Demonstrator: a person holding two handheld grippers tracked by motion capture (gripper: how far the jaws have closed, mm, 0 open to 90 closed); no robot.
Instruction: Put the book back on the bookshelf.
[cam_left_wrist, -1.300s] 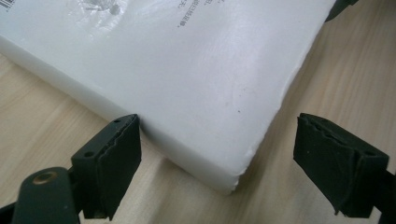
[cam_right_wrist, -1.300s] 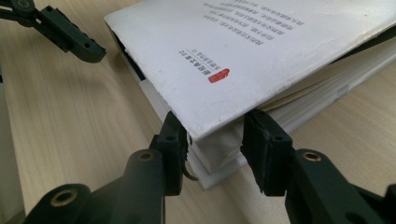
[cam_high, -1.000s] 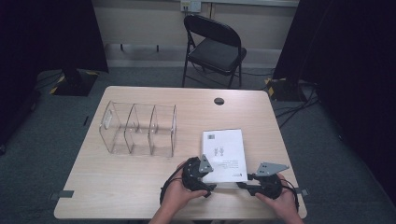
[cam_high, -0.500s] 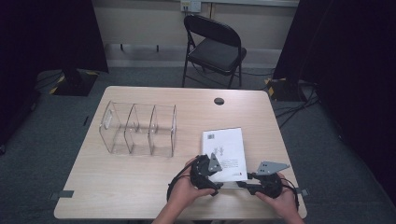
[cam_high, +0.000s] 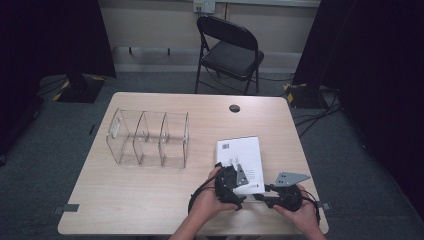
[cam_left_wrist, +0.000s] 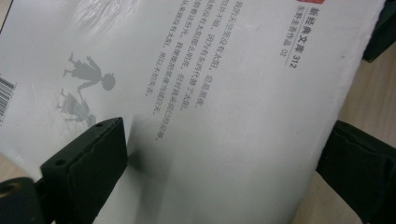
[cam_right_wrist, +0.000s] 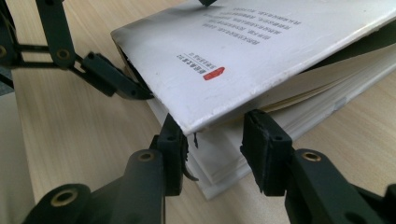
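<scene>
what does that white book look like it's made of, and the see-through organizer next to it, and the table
The book: paper, seemingly a soft card cover with a smooth, slightly glossy finish; the cover bends up off cream page edges. The organizer: clear rigid plastic, probably acrylic; the tabletop shows through its glinting walls. The table: pale wood-grain top, likely laminate rather than solid wood, matte with faint streaks.

Left hand-held gripper (cam_high: 235, 182) shifted right over the book (cam_high: 241, 156), jaws just opened wider
</scene>
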